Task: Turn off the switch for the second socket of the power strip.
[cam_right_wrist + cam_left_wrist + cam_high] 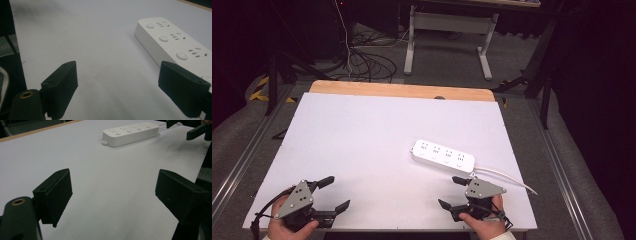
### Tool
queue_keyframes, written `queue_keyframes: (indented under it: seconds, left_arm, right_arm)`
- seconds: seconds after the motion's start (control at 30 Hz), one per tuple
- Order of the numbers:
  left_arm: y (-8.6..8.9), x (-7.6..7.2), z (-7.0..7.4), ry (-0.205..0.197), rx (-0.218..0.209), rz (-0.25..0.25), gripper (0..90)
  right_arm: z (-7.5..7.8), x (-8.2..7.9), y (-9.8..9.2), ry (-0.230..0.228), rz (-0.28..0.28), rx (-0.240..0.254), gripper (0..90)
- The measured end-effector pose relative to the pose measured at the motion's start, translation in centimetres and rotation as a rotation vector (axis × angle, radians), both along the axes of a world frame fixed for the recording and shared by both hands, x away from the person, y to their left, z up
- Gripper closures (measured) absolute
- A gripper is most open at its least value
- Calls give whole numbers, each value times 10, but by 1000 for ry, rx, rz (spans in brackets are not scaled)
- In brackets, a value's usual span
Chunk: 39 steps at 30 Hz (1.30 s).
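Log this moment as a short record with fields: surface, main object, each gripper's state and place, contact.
surface: white table with a wooden strip along its far edge
main object: white power strip, lying flat on the right half, sockets up, its cable running off to the right
left gripper: open, nothing between the jaws, near the front left corner
right gripper: open, nothing between the jaws, just in front of the power strip's near end
contact: neither gripper touches the power strip
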<state>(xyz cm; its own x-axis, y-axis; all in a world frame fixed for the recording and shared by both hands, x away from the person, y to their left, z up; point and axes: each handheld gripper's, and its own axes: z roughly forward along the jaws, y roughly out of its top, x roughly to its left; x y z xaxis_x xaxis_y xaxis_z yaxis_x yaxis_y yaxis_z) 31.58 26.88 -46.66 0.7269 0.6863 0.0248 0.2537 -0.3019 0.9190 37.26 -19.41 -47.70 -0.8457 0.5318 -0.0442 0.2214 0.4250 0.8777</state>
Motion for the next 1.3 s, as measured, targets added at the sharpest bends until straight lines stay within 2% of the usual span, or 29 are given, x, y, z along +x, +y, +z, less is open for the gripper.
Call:
queue_keyframes:
  seconds: [0.3, 0.43, 0.53, 0.7, 0.83, 1.13, 1.3]
  left_arm:
    - [0, 0, 0, 15, -17, 21, 151]
    - [0, -1, 0, 9, -21, 30, 151]
    - [1, -1, -1, -1, -8, 33, 151]
    - [0, -2, 0, -9, -6, 20, 147]
    - [0, -1, 0, 0, -15, 25, 148]
    - [0, -1, 0, 8, -14, 33, 152]
    - [-2, -1, 0, -3, -1, 22, 144]
  right_arm:
    - [1, -1, 0, -5, 12, -4, 195]
    - [2, -1, 1, -7, 15, -10, 202]
    - [2, -2, 1, -6, 20, -9, 209]
    - [2, -2, 1, -6, 24, -12, 217]
    - [3, -2, 2, -7, 25, -14, 220]
    - [15, -1, 7, -2, 32, -28, 263]
    - [24, 5, 9, 4, 24, -36, 285]
